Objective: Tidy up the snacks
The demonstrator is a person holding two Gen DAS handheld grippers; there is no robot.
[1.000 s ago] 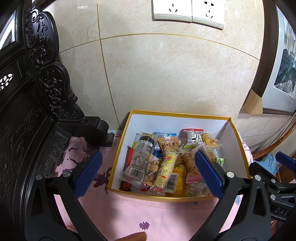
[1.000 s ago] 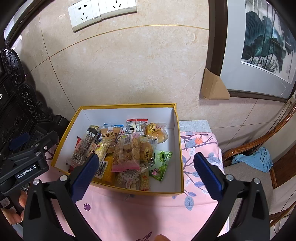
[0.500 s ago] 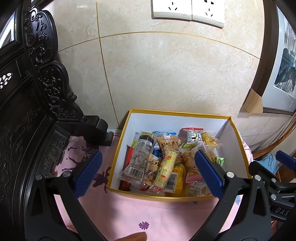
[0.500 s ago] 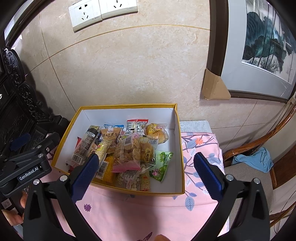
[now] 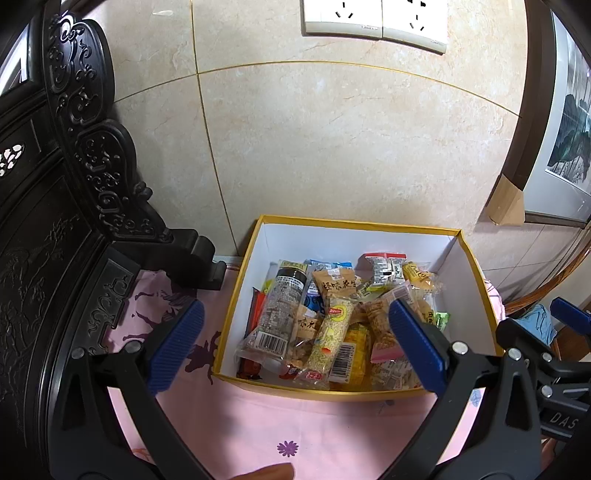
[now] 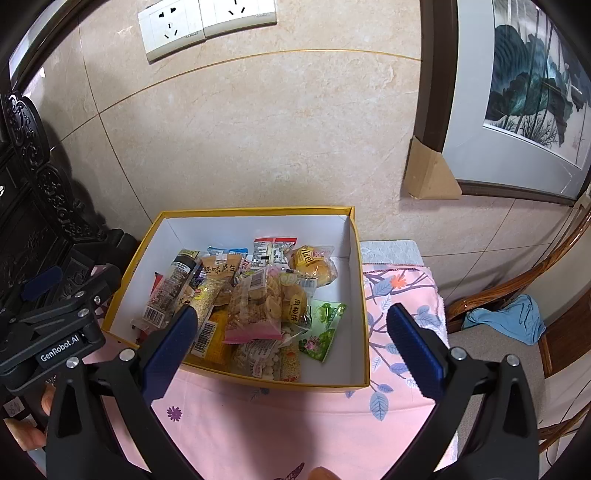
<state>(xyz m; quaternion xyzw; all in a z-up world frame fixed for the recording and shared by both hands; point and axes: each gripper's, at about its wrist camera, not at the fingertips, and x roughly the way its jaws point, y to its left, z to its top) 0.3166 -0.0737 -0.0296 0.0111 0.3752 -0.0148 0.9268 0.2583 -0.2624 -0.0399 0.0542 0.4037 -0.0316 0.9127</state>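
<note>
A yellow-edged box (image 5: 466,284) with white inner walls is seen standing on a counter covered by a pink floral cloth (image 5: 303,424), its far side set against a beige tiled wall (image 5: 332,147). The snacks (image 5: 332,314) are found heaped inside the box, gathered toward its left and near portion; bare white floor is left along the right wall. Within the heap, a clear packet with a black label and barcode (image 5: 277,314) is noted at the left, a tan peanut packet (image 5: 338,286) near the middle, a red-and-white sachet (image 6: 273,249) at the far side, a yellow wrapped bun (image 6: 312,264) to the far right, and a green packet (image 6: 321,328) at the near right.

The left tool (image 5: 295,343) is held above the near edge of the box with its blue-padded fingers (image 5: 175,349) spread wide; nothing is gripped. The right tool (image 6: 291,343) is likewise held over the near edge, fingers (image 6: 413,350) spread, empty. Neither tool is seen touching box or contents.

A dark carved wooden stand (image 5: 85,147) is recorded at the left, double wall sockets (image 5: 375,18) above, a framed painting (image 6: 532,85) at the right, and a blue cloth (image 6: 506,321) on a wooden chair (image 6: 517,284) beyond the counter's right end.
</note>
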